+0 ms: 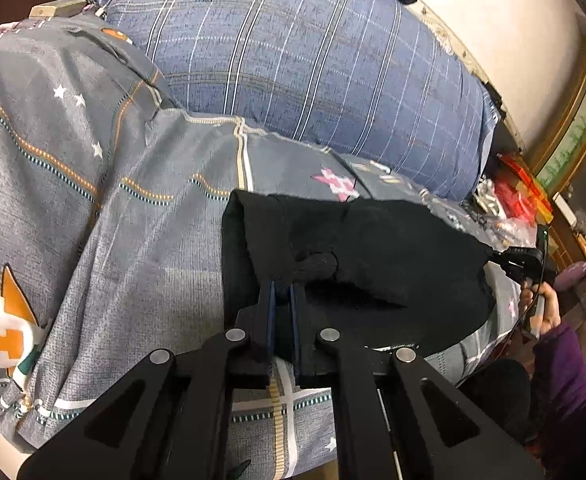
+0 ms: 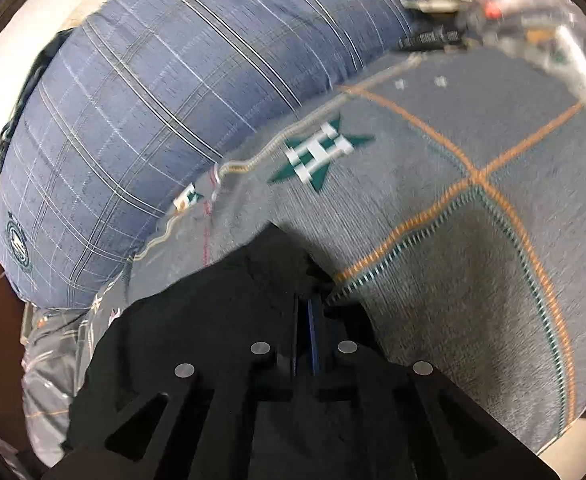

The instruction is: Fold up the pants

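Black pants (image 1: 373, 256) lie in a folded bundle on a grey patterned bedspread (image 1: 133, 216). In the left wrist view my left gripper (image 1: 283, 285) is shut on a fold of the pants at their near edge. The right gripper's body shows at the far right of that view, at the pants' other end, with a hand on it. In the right wrist view my right gripper (image 2: 308, 300) is shut on the black pants (image 2: 213, 312), which drape down to its left over the bedspread (image 2: 453, 240). That view is blurred by motion.
A big blue plaid pillow (image 1: 313, 60) lies along the bed's far side, also the pillow (image 2: 153, 100) in the right wrist view. Red packaging and clutter (image 1: 517, 196) sit beyond the bed's end. A person's purple sleeve (image 1: 561, 360) is at the right.
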A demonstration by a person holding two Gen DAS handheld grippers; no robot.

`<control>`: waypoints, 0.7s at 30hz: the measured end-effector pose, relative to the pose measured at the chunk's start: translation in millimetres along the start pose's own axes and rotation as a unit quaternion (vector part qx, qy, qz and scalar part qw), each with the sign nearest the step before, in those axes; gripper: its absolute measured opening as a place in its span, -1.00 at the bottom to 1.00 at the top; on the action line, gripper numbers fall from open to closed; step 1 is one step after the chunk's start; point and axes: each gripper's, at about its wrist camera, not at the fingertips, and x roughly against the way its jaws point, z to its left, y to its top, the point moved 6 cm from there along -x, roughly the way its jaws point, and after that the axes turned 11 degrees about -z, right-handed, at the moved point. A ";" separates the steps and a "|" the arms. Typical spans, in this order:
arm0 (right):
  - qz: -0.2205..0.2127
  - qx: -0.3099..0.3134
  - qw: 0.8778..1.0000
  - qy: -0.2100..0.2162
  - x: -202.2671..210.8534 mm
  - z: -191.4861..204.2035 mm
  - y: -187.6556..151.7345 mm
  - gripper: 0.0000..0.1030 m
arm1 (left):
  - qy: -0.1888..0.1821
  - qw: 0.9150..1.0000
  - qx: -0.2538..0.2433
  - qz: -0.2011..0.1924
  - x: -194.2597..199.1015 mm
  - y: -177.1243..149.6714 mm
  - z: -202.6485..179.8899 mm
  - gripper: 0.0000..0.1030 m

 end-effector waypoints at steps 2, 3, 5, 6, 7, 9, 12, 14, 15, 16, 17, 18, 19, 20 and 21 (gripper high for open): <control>-0.025 0.029 0.999 0.002 19.9 9.1 4.1 -0.93 | 0.000 1.000 -0.004 -0.009 5.0 3.5 -1.0 -0.91; -0.038 0.037 0.999 0.006 34.8 12.4 5.3 -0.93 | 0.000 1.000 -0.005 -0.012 6.8 4.5 -1.3 -0.91; -0.050 0.031 0.998 0.012 52.3 13.3 8.6 -0.93 | -0.002 1.000 -0.004 -0.014 10.4 5.7 -1.1 -0.91; -0.056 0.026 0.998 0.016 63.6 10.9 8.4 -0.93 | -0.003 1.000 -0.003 -0.015 12.4 5.5 -1.2 -0.91; -0.061 0.025 0.998 0.018 73.2 7.6 6.9 -0.93 | -0.004 1.000 -0.004 -0.014 13.5 5.1 -1.2 -0.91; -0.056 0.033 0.998 0.011 78.3 0.3 0.9 -0.93 | 0.003 1.000 -0.013 -0.008 13.4 1.3 -0.6 -0.90; -0.017 0.047 0.998 -0.028 64.5 -20.3 -17.9 -0.93 | 0.029 0.999 -0.021 0.024 8.4 -11.3 4.5 -0.92; 0.009 0.031 0.999 -0.043 52.9 -36.5 -30.6 -0.93 | 0.041 0.999 -0.018 0.026 13.3 -15.7 9.9 -0.93; 0.022 0.022 0.998 -0.049 47.9 -44.6 -36.7 -0.91 | 0.049 0.998 -0.015 0.028 15.9 -16.0 13.8 -0.93; 0.034 0.017 0.997 -0.059 43.9 -50.8 -41.2 -0.81 | 0.061 0.998 -0.010 0.032 18.3 -15.6 19.2 -0.93; 0.036 0.015 0.997 -0.072 42.0 -54.5 -42.5 -0.81 | 0.082 0.996 -0.003 0.035 21.6 -13.8 26.6 -0.93; 0.032 0.011 0.996 -0.084 42.7 -58.8 -40.4 -0.77 | 0.097 0.995 0.001 0.029 26.2 -9.4 31.2 -0.93; 0.025 0.005 0.996 -0.088 44.9 -60.7 -36.8 -0.65 | 0.101 0.995 0.001 0.019 31.0 -4.7 31.7 -0.93; 0.015 0.002 0.996 -0.091 48.4 -60.9 -31.6 -0.56 | 0.101 0.995 -0.003 0.004 35.8 1.9 29.4 -0.93; 0.000 0.000 0.996 -0.091 53.3 -59.1 -25.4 -0.30 | 0.098 0.995 -0.010 -0.007 38.1 7.5 24.2 -0.92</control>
